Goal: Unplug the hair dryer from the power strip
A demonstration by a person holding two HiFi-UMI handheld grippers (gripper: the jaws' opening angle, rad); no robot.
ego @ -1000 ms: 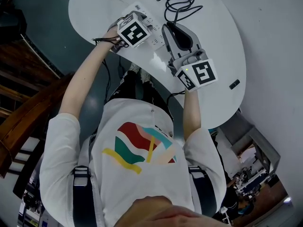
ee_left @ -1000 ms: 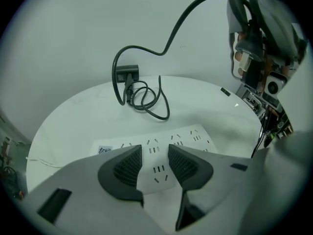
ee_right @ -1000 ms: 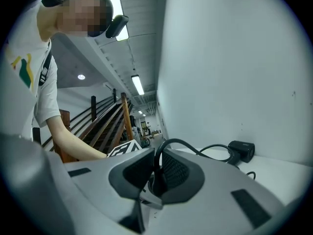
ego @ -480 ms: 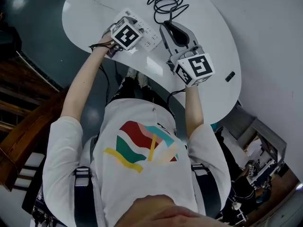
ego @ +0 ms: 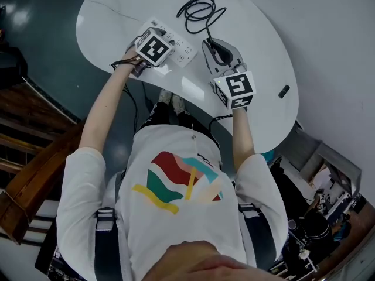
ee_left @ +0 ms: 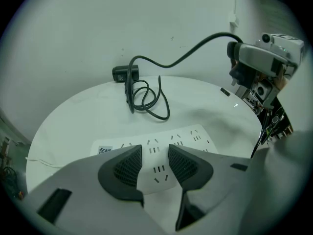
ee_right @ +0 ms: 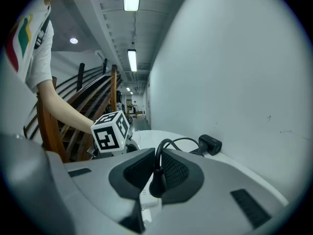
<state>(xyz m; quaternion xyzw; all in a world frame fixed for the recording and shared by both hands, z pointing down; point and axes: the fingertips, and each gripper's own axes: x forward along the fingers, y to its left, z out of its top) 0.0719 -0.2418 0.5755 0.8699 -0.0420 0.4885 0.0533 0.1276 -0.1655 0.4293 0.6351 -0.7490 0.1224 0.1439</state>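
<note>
The white power strip (ego: 180, 47) lies on the round white table (ego: 258, 51). My left gripper (ego: 163, 47) stands over the strip (ee_left: 157, 153), open, with one pad on each side of a socket row. My right gripper (ego: 213, 44) is shut on the black plug (ee_right: 157, 184), whose cord rises between the pads. In the left gripper view the right gripper (ee_left: 236, 62) holds the plug clear of the strip and above the table. The cord (ee_left: 146, 98) runs from the plug to a loose coil (ego: 199, 8) and on to the black hair dryer (ee_left: 125, 73) by the wall.
A small black object (ego: 283, 91) lies near the table's right edge. The wall runs along the table's far side (ee_left: 146, 28). Wooden stair rails (ee_right: 73, 97) stand beyond the left hand. The left gripper's marker cube (ee_right: 111, 131) shows in the right gripper view.
My right gripper has turned and sunk a little toward the table, with the plug still in it. The left gripper has stayed on the power strip.
</note>
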